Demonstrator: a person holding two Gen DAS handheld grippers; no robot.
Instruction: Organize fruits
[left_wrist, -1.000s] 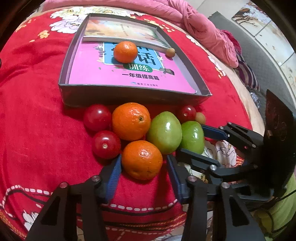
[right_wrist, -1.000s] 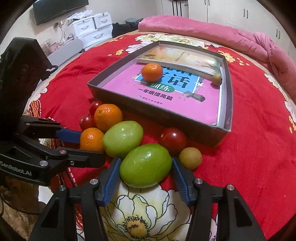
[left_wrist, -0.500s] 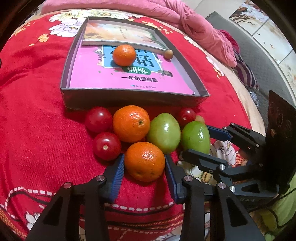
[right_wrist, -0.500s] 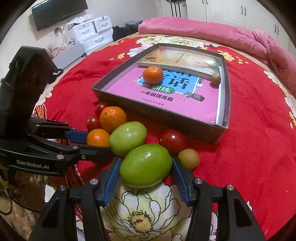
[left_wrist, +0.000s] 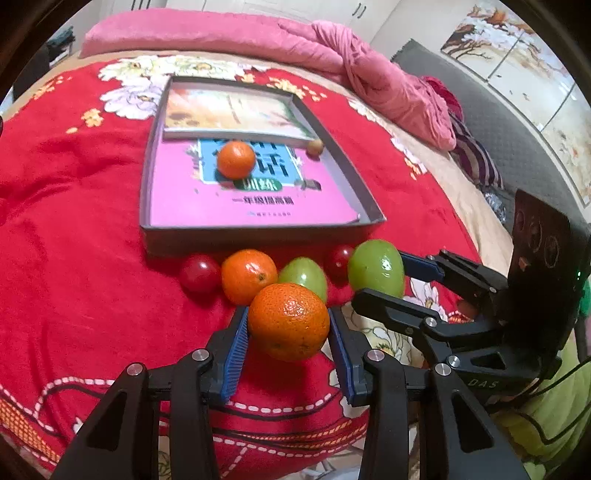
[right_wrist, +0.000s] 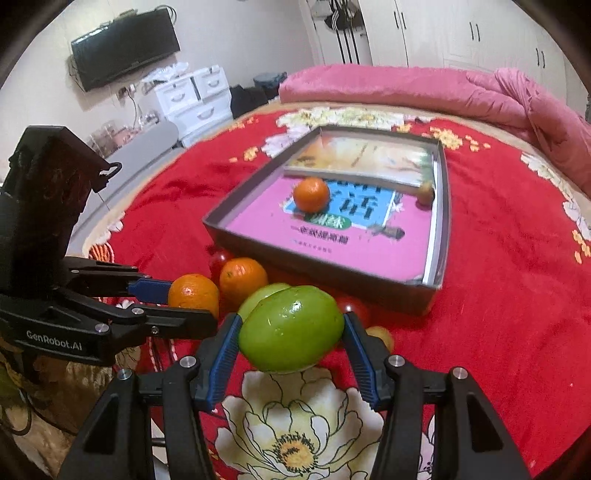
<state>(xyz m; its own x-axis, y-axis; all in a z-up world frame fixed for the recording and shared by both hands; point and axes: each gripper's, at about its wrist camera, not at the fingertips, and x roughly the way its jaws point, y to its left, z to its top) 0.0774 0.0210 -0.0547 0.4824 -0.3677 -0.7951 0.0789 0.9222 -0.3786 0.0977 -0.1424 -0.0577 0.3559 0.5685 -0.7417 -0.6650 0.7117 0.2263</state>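
While clamped by the blue-padded fingers of the left gripper (left_wrist: 289, 334), hanging above the red flowered bedspread (left_wrist: 85, 258) just in front of the shallow grey cardboard tray (left_wrist: 258, 236): a round orange mandarin (left_wrist: 289, 322). Likewise gripping a glossy green oval fruit (right_wrist: 291, 334), beside that tray: the right gripper (right_wrist: 291, 354).

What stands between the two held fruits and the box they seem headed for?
Only loose fruit on the bedspread: an orange, a green fruit and cherry tomatoes sit against the box's near wall. Held orange and held green fruit look lifted above them.
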